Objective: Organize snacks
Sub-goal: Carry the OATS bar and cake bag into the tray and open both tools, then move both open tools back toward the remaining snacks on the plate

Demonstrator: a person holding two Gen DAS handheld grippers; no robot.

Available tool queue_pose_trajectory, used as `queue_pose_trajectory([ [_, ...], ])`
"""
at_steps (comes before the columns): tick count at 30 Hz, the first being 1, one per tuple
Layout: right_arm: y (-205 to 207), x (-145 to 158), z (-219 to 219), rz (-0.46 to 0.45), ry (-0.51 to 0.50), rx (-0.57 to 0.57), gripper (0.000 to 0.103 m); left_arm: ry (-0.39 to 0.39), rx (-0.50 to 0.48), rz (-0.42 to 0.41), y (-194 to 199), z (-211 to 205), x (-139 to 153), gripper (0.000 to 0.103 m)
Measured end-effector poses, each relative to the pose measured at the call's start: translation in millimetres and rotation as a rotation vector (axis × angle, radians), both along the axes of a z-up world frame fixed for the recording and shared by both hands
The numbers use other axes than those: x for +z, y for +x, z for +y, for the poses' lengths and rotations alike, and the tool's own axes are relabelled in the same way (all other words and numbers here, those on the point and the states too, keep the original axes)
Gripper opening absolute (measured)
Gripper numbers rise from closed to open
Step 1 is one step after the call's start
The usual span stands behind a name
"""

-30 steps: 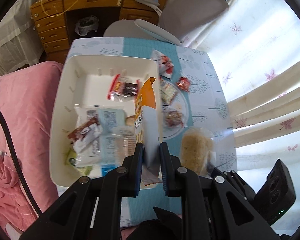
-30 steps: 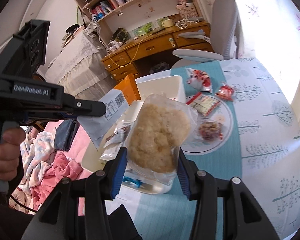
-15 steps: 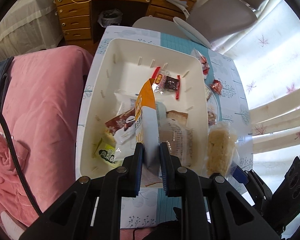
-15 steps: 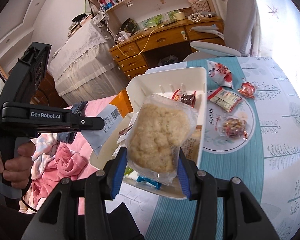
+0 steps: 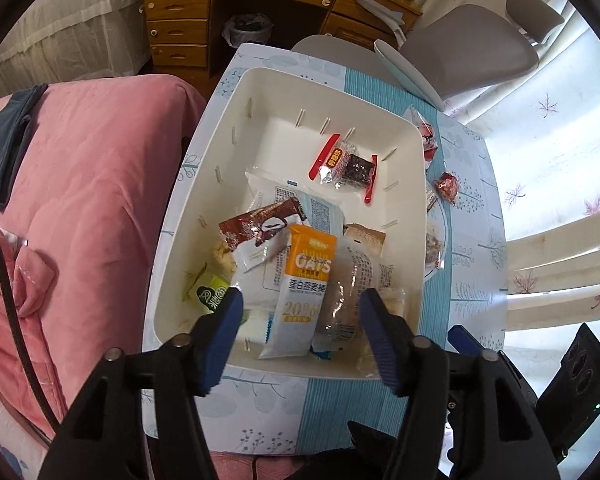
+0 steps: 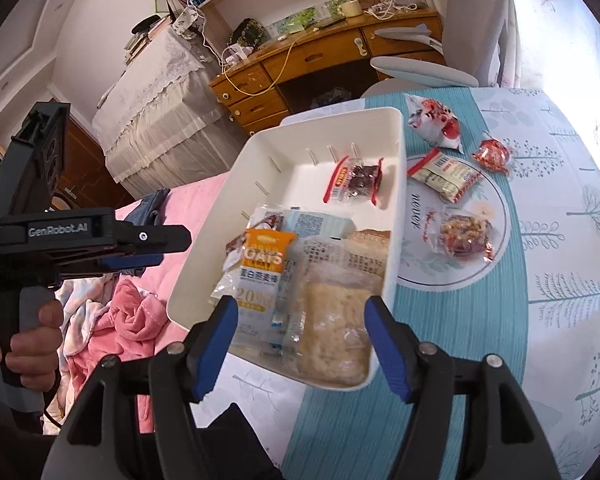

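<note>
Both packets have dropped since the earlier frame: the oat bar (image 5: 306,292) and the rice cake (image 6: 334,330) now lie in the white bin (image 5: 332,96); both sets of jaws have just been opening. To finish cleanly, lift straight up so neither pad drags a wrapper out; the left gripper (image 5: 300,334) and right gripper (image 6: 298,344) stand about half open, holding nothing, and 4 snacks wait by the plate (image 6: 500,276).

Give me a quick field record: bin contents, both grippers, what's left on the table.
bin: white bin, holds several packets
just dropped: oats packet, rice cake pack, both lying in bin
left gripper: jaws just opened, nothing between pads
right gripper: jaws just opened, clear of pack
still outside: four snacks on or near plate
</note>
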State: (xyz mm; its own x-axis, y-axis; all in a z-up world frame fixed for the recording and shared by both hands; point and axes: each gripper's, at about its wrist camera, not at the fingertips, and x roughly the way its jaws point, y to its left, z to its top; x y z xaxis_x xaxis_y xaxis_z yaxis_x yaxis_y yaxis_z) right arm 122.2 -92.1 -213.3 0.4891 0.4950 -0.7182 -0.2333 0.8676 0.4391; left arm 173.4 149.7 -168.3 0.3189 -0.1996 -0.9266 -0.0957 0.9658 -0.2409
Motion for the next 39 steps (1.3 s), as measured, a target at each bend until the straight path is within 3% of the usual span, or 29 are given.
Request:
queue_pose_trajectory([
  [19,21,8,-123,0.064,-0.077,0.001,0.067,-0.052,0.03,-0.104,-23,-127,12,0.065],
  [30,67,25,-186,-0.043,-0.153,-0.009,0.067,-0.065,0.072,-0.134,-14,-196,-10,0.065],
  [39,111,20,-208,-0.159,-0.239,-0.002,0.067,0.025,0.104,-0.098,8,-245,-43,0.065],
])
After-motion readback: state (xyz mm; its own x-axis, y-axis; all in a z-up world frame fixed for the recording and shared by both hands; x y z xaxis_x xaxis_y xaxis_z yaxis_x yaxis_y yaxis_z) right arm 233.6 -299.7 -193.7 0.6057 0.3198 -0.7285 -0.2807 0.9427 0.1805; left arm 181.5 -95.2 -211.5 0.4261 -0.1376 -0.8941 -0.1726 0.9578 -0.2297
